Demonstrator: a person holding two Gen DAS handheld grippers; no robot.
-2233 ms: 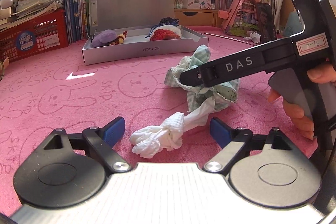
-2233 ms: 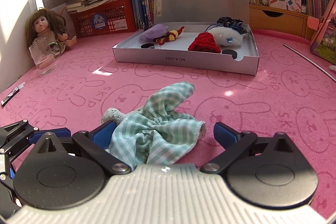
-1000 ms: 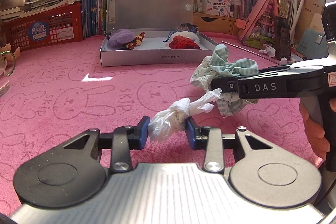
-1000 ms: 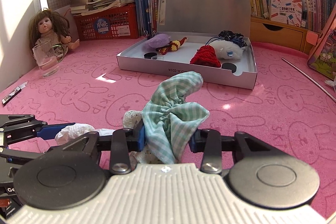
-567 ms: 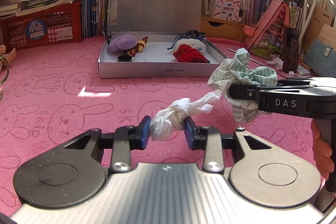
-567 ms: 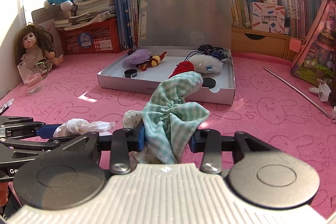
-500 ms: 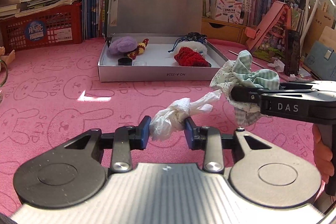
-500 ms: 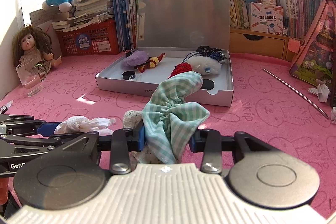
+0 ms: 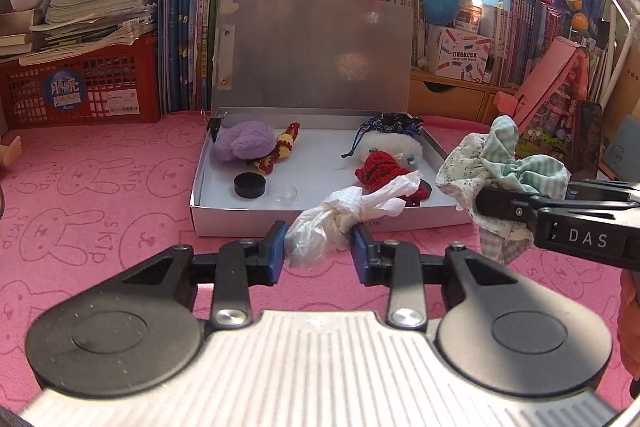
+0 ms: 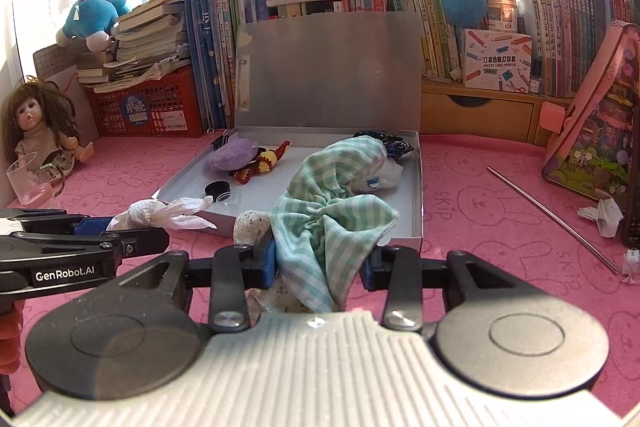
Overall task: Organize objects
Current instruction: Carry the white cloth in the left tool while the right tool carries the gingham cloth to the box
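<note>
1. Grey box (image 9: 320, 219), lid standing open, is sitting on the pink surface (image 9: 100, 187) and serving as the collecting place.
2. Already lying inside it: purple plush (image 9: 240, 146), red knitted piece (image 9: 380, 167), white fluffy item (image 9: 390, 147), small knitted figure (image 9: 280, 151), black cap (image 9: 249, 185), clear dish (image 9: 283, 193).
3. Left claw (image 9: 319, 251) is clamping a white plastic bag (image 9: 340, 219), knotted and crumpled, and is holding it in the air just short of the box's front wall.
4. Right claw (image 10: 319, 263) is clamping a green checked cloth (image 10: 332, 211) bunched with a floral piece; it is hanging at the box's near right corner.
5. Progress, as judged: both loose soft items are lifted and approaching the box; neither is inside it yet.
6. Remaining, as judged: carrying each over the front wall, letting go in the free middle floor, then possibly closing the lid.
7. Metal rod (image 10: 552, 215) and folded paper (image 10: 602, 215) are lying apart on the surface, untouched.
</note>
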